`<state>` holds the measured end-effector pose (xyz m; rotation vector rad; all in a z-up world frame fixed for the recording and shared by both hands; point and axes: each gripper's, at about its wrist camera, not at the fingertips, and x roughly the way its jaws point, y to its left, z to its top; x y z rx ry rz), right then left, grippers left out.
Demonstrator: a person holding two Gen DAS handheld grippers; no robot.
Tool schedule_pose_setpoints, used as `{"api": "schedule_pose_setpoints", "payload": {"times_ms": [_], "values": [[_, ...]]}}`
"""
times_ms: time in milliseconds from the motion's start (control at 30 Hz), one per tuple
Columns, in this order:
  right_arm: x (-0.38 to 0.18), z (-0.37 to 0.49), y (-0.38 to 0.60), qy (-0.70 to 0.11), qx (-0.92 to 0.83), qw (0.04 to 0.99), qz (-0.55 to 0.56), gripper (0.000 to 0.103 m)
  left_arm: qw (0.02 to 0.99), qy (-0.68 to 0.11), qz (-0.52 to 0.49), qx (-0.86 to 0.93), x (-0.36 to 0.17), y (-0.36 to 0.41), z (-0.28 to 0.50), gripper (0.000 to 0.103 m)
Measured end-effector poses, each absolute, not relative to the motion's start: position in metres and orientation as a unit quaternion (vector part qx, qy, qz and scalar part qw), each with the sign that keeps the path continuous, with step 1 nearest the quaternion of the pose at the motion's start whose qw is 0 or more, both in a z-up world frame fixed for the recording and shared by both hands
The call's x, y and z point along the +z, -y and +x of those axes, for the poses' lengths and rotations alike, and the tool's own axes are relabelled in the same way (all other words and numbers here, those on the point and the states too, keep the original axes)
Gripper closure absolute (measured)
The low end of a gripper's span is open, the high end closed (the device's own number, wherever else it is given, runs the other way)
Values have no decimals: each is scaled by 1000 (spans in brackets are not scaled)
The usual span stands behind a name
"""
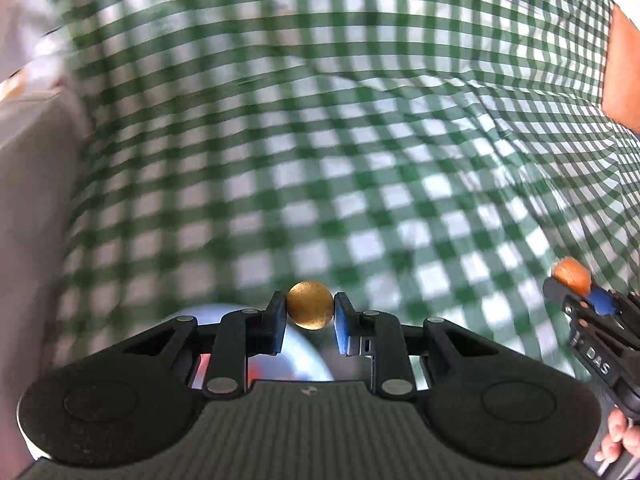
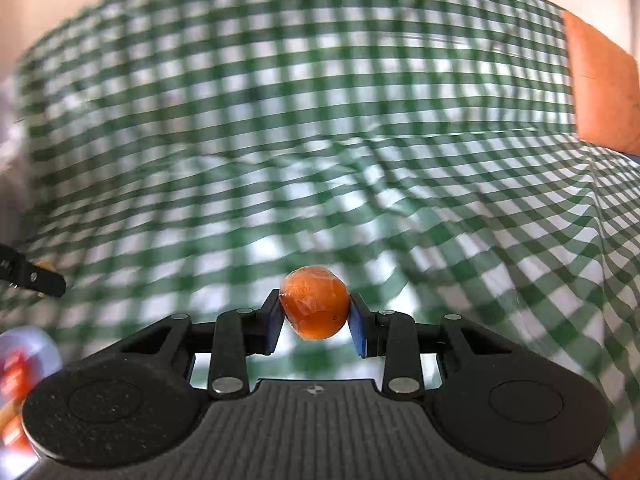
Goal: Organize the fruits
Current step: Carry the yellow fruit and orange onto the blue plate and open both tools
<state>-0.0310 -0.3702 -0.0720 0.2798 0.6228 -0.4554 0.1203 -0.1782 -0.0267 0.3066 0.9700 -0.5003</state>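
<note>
one fruit [image 1: 310,305] [image 2: 314,303] between each gripper's pads

A surface draped in a green-and-white checked cloth [image 1: 360,168] is shown across both wrist views, blurred. The cloth [image 2: 320,140] is seen rumpled, with folds running across its middle. An orange block-like item [image 2: 600,92] is seen at the far right edge; what it is cannot be told. A pale blue plate [image 1: 304,356] is glimpsed low in the left wrist view, apparently on the cloth, with blurred red-orange items [image 2: 14,380] seen on it in the right wrist view.
</note>
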Motion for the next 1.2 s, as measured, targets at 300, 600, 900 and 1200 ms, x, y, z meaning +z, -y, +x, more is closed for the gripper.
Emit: {"api": "schedule_pose_setpoints", "payload": {"times_ms": [300,600,900,1200], "values": [[-6,-82,254,-322,-68,931,156,67,857,-469,131,-168,20,54,39,75],[40,-113,168,-308,16,947,88,67,877,-447,91,-151,42,-5,-18,75],[51,-128,151,-301,22,952,57,67,887,-427,64,-165,51,-16,-40,75],[51,-134,147,-305,17,951,48,67,886,-428,51,-171,48,-19,-40,75]]}}
